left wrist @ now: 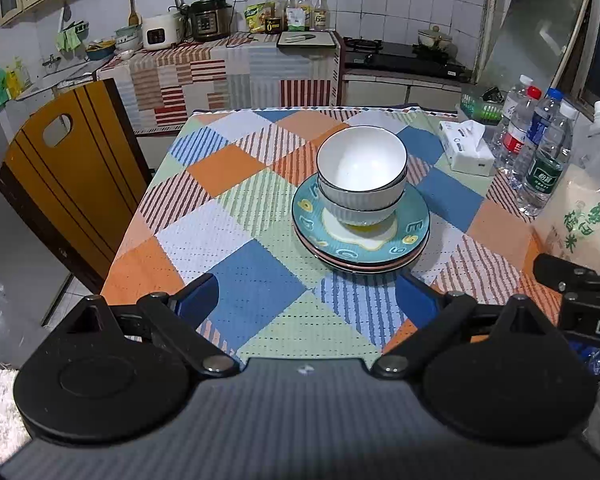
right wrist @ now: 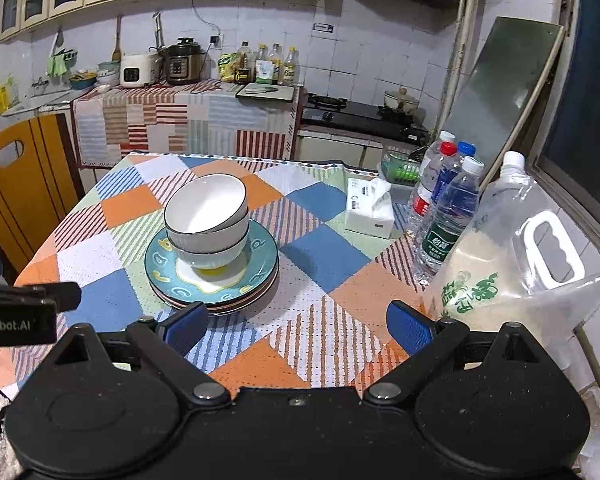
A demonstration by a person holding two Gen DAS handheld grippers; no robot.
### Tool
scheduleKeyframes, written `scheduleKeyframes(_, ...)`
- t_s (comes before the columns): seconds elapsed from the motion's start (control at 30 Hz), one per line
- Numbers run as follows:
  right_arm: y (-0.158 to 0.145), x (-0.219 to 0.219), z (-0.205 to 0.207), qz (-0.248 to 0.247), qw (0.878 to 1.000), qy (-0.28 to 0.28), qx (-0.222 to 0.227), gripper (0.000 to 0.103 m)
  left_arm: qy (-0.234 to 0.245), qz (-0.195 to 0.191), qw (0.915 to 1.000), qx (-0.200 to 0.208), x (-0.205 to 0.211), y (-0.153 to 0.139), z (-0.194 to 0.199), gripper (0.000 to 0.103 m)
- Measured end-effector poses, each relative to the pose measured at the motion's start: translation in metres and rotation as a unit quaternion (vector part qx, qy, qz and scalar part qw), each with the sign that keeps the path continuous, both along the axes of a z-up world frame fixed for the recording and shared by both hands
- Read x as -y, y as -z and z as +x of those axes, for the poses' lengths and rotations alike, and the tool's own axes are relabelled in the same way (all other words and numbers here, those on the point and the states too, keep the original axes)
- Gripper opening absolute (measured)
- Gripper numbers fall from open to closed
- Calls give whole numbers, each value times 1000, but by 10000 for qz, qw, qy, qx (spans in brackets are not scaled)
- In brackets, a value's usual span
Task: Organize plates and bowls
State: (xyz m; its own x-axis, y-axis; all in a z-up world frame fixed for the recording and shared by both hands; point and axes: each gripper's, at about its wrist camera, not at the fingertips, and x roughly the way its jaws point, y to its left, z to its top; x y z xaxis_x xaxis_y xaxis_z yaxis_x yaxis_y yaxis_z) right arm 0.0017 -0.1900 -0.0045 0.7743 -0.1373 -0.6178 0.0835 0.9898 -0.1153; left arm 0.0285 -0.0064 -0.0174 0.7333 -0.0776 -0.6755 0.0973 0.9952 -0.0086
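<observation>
Patchwork tablecloth (left wrist: 236,216) mid-table carries the plates (left wrist: 360,258), two nested bowls (left wrist: 362,184) on top. Left gripper (left wrist: 306,300) and right gripper (right wrist: 296,326) both hang spread, empty. I'd leave it, stack looks done already.

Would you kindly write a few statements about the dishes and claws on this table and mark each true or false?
1. Two white bowls sit nested on the stack of plates. True.
2. The left claw grips a plate. False: it is open and holds nothing.
3. The tissue box lies between the plates and the water bottles. True.
4. The right claw is shut on a bowl. False: it is open, short of the stack.
5. The top plate is plain red. False: it is teal with a pattern.
</observation>
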Motion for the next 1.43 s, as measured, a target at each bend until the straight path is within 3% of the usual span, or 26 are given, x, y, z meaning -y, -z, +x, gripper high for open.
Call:
scheduleKeyframes(0.5,5,3,-2,24,10000,80,-25,98,-276,81,9995,90,-4,4,-3,96)
scheduleKeyframes(1.2,8,2,-1,-32,9998,160,-70,98,-247,86,9995,169,-3,3,-5,96)
scheduleKeyframes(1.43,10,3,0,-21,9998,139,-109,98,-317,-81,9994,124,-8,4,-4,97)
